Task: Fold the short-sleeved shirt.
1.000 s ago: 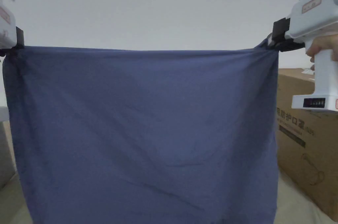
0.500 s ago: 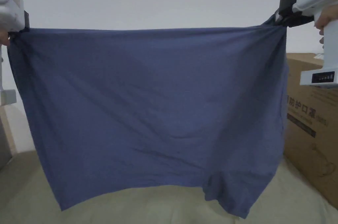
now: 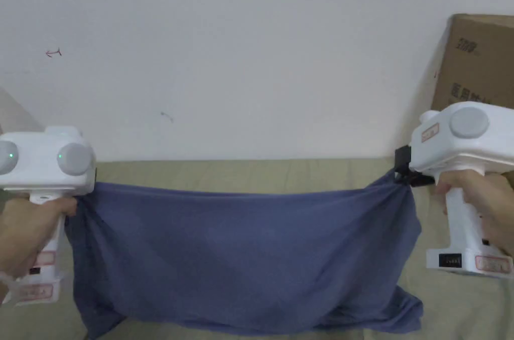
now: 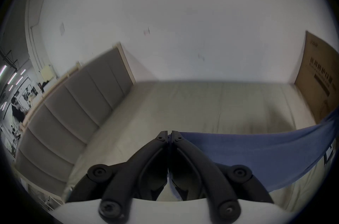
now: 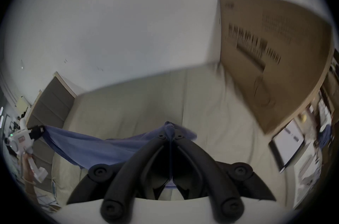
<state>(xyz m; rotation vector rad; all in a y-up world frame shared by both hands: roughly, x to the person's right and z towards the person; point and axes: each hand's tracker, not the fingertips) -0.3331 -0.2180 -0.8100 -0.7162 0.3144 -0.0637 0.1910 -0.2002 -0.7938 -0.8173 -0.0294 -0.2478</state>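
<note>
Shirt (image 3: 241, 256) top edge taut between both grippers, hem on bed (image 3: 281, 173).

The head view looks level and slightly down from behind both tools toward the white wall (image 3: 241, 55), taking in the shirt (image 3: 241, 256) stretched across the frame and the box (image 3: 482, 60) at far right. The left gripper view rides close behind the left gripper (image 4: 169, 133), facing the same wall over the beige mattress (image 4: 192, 103), with the shirt (image 4: 256, 154) trailing off to its right. The right gripper view sits as close behind the right gripper (image 5: 169, 131), tilted, facing wall and box (image 5: 266, 55) and sharing shirt (image 5: 95, 145), mattress (image 5: 139, 105) and the far left gripper (image 5: 39, 131).
</note>
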